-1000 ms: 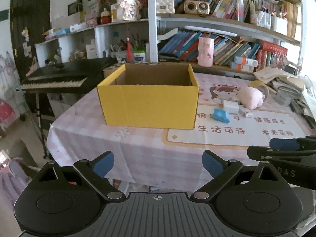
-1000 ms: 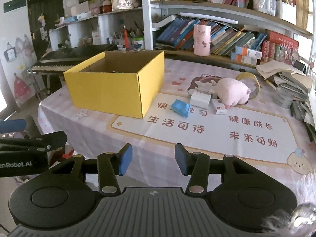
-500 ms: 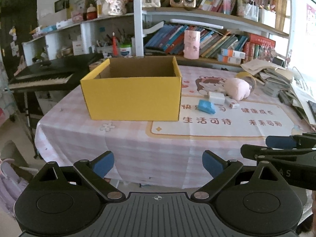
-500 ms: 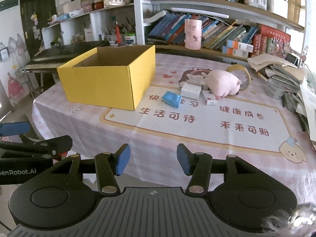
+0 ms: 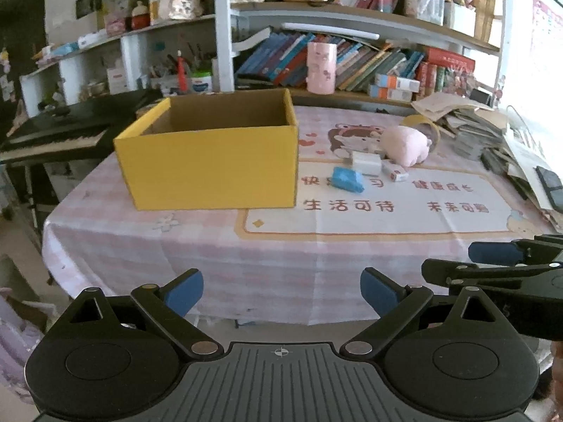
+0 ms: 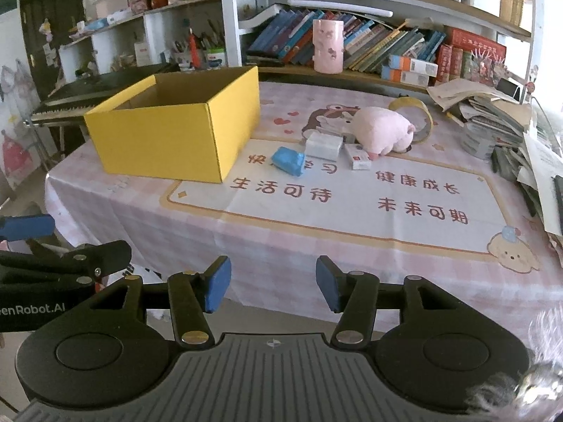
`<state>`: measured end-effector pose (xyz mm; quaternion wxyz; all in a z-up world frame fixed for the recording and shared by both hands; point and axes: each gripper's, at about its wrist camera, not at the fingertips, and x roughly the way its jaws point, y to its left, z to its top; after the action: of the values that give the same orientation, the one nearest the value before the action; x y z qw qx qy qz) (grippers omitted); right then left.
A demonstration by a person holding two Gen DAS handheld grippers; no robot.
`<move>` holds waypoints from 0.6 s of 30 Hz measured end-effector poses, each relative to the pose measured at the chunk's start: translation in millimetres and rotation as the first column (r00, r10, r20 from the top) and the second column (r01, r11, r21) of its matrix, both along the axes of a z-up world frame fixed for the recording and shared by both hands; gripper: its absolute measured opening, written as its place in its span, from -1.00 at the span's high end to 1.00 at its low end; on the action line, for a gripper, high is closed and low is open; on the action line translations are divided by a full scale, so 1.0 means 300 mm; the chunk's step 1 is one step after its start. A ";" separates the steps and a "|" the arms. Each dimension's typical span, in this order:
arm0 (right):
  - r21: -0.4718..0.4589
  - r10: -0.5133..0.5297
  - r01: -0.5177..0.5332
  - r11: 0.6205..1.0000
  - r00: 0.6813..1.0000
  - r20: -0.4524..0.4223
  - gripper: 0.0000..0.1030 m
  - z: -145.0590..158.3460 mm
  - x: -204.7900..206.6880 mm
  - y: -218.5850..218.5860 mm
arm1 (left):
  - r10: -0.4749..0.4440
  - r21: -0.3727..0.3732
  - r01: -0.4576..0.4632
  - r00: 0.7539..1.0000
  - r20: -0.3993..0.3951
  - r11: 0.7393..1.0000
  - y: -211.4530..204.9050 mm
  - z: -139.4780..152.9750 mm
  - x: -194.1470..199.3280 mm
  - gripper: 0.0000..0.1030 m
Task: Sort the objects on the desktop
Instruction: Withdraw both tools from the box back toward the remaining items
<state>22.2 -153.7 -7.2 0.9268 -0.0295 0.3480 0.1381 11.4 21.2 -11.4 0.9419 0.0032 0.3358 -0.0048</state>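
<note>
Left gripper [image 5: 281,290] fingers spread wide, empty; right gripper [image 6: 273,283] fingers opening, nothing between. Ahead on counter [image 6: 316,239]: yellow box [image 6: 176,137], blue block [image 6: 289,160], pink plush [image 6: 381,133].

The near part of the table [image 6: 316,246] lies bare, an open way in. Further back, the yellow box [image 6: 169,140] blocks the left, and the paper stack [image 6: 492,119] crowds the right edge.
</note>
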 end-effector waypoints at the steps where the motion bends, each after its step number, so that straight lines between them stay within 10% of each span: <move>1: -0.004 -0.005 0.005 1.000 1.000 0.001 -0.05 -0.001 0.004 -0.007 | -0.009 -0.001 0.009 1.000 0.000 1.000 -0.009 -0.001 0.009 -0.90; 18: -0.018 -0.115 0.114 0.993 0.993 -0.022 -0.10 -0.013 0.111 -0.143 | -0.119 -0.012 0.119 0.993 -0.019 0.993 -0.140 -0.021 0.146 -0.90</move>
<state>55.5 -196.5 -11.1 0.9288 -0.0158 0.3610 0.0821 55.3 -20.9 -17.8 0.9366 0.0180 0.3443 -0.0627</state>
